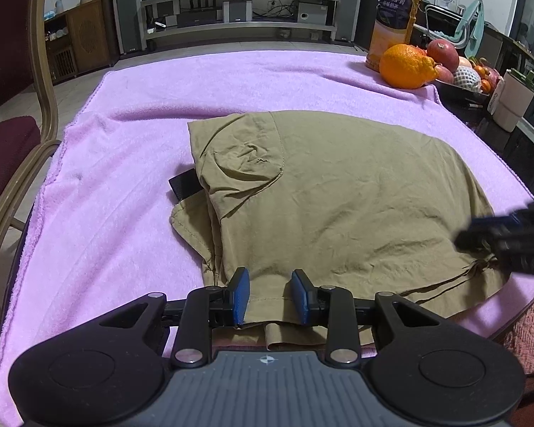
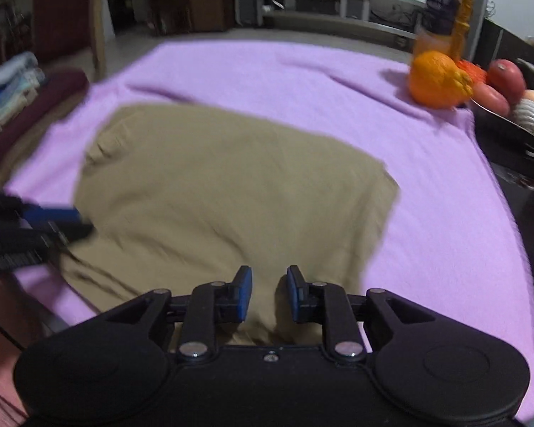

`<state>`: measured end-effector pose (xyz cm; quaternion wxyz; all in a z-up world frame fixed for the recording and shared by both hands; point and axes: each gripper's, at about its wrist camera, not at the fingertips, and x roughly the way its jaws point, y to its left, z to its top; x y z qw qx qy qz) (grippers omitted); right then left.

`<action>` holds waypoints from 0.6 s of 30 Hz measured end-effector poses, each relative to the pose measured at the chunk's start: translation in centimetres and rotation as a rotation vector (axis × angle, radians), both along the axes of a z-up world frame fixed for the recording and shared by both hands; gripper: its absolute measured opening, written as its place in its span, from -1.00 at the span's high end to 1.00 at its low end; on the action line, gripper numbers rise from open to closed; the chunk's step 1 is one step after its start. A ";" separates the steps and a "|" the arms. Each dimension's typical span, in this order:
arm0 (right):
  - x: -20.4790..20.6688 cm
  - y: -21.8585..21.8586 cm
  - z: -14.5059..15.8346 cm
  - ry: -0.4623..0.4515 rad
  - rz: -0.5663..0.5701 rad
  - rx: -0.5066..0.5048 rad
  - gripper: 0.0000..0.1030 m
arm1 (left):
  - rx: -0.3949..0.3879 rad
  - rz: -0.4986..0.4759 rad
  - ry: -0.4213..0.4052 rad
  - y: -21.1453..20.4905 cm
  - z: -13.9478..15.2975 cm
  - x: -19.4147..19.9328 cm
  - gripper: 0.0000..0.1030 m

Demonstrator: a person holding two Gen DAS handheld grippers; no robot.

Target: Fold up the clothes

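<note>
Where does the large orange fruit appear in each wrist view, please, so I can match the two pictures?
Left wrist view: the orange fruit sits upper right, on the far right corner of the purple towel.
Right wrist view: the fruit is again upper right, at the towel's far corner.
Shared landmark: the tall juice bottle standing just behind it.
</note>
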<state>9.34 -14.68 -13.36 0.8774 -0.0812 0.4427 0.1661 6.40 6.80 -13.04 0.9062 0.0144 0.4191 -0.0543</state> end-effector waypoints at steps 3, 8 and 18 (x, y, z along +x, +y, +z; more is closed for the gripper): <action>-1.3 -2.8 0.4 0.023 -0.086 0.023 0.51 | -0.005 0.005 -0.004 0.1 -0.1 -0.1 0.38; -2.4 -5.8 2.1 0.021 -0.195 0.094 0.46 | -0.020 0.008 -0.006 0.3 -0.1 -0.1 0.38; -0.5 -5.8 5.1 -0.045 -0.215 0.279 0.22 | -0.176 0.004 -0.030 2.5 3.1 -0.7 0.38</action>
